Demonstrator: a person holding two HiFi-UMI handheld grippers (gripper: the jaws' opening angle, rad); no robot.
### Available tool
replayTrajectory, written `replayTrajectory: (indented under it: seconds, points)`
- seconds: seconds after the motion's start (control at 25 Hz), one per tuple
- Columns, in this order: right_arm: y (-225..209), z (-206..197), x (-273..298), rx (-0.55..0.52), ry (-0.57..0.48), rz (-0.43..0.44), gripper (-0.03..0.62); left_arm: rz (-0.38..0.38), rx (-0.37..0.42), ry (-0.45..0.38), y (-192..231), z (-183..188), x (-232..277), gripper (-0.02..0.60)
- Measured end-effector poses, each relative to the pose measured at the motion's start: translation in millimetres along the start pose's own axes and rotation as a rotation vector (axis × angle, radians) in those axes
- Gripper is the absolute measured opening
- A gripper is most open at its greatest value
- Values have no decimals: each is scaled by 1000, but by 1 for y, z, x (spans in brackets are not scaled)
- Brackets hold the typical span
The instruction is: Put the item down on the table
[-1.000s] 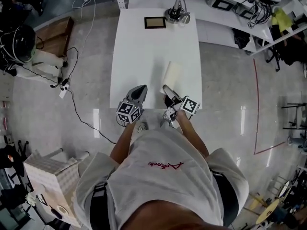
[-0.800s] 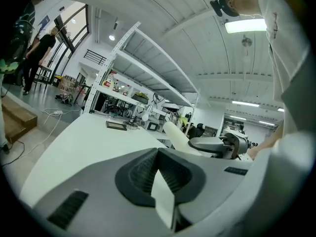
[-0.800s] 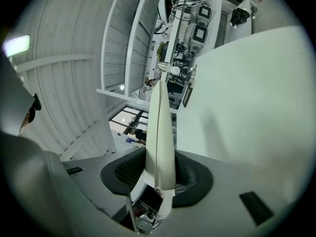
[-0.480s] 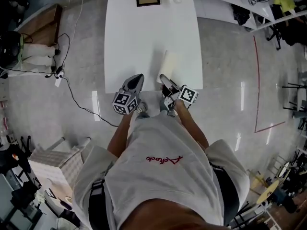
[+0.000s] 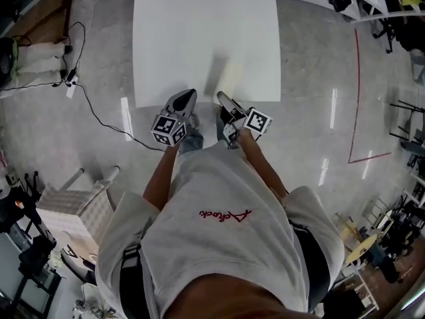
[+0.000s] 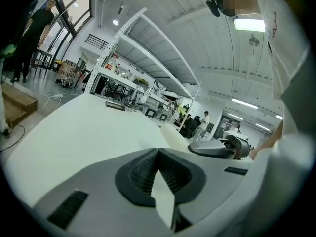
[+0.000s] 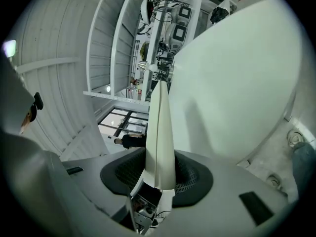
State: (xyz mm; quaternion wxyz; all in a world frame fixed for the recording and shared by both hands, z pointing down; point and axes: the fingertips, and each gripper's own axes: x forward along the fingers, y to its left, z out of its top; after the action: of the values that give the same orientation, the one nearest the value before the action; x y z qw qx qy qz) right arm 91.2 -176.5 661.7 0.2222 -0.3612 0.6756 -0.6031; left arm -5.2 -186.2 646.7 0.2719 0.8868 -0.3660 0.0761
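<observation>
Right gripper view, cream flat item (image 7: pixel 160 112) pinched edge-on in right claw (image 7: pixel 158 169)

Red script lettering (image 5: pixel 226 214) runs across the person's white shirt (image 5: pixel 199 258), seen upside down; its wording cannot be read reliably. The left marker cube (image 5: pixel 167 129) and right marker cube (image 5: pixel 257 120) carry black-and-white square codes, without characters.
</observation>
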Motion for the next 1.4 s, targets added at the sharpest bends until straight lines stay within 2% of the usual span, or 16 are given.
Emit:
replayTrajectory:
  seconds: [0.24, 0.68, 0.88, 1.0, 1.16, 1.4]
  points:
    - [-13, -15, -9, 27, 28, -13, 153, 16, -17, 18, 1, -14, -3, 15]
    - [-36, -13, 4, 83, 50, -48, 153, 45, -35, 12, -4, -23, -12, 15]
    - [-53, -3, 21, 149, 31, -85, 153, 60, -44, 10, -1, -25, -16, 15]
    - [-49, 6, 40, 175, 19, -49, 153, 67, -46, 9, 0, -25, -17, 15]
    - [-56, 20, 59, 206, 0, -81, 153, 72, -50, 10, 0, -26, -20, 15]
    - [-62, 38, 82, 272, -33, -53, 153, 77, -57, 6, -1, -28, -21, 15]
